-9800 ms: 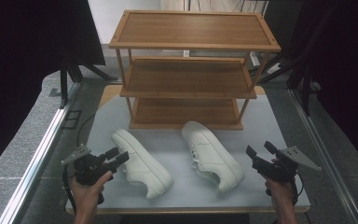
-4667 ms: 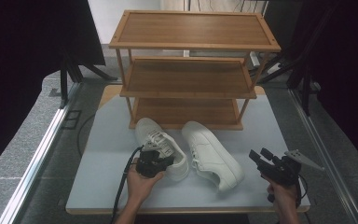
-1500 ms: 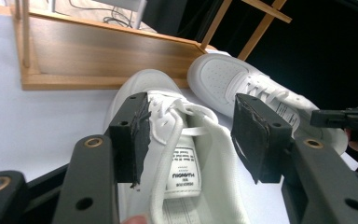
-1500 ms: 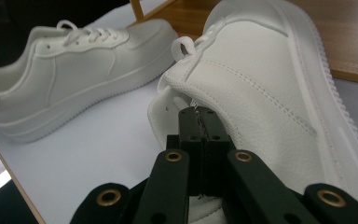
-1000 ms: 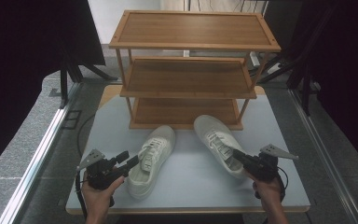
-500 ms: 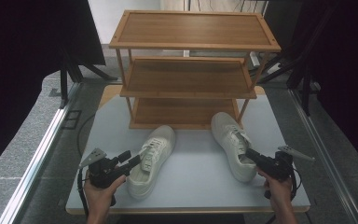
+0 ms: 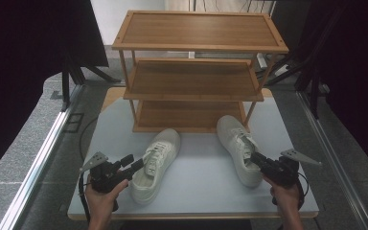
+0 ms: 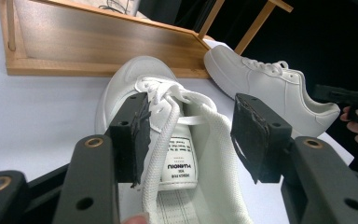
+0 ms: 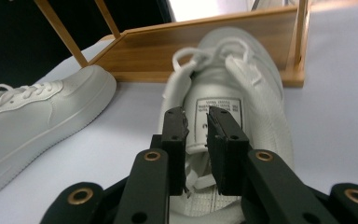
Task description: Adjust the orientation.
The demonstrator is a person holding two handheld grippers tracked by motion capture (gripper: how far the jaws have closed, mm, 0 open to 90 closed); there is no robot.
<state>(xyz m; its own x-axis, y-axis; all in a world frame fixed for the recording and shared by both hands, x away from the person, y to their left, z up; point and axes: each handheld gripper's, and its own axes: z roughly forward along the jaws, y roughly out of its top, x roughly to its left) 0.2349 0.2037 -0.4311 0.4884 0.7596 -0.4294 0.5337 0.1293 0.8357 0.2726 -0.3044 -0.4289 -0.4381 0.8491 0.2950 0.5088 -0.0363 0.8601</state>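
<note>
Black right gripper (image 7: 258, 159) low over right shoe (image 7: 239, 146), narrowly parted after just opening; left gripper (image 7: 130, 164) spread wide.

Two white sneakers (image 7: 154, 163) (image 7: 239, 146) toes toward rack

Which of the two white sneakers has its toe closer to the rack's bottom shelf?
The right-hand sneaker, by the right gripper: its toe reaches the bottom shelf's front corner, while the left-hand sneaker stops short of it.

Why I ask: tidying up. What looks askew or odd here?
The two shoes aren't parallel: the left shoe angles toward the rack, the right shoe angles the other way. Nothing looks damaged.
</note>
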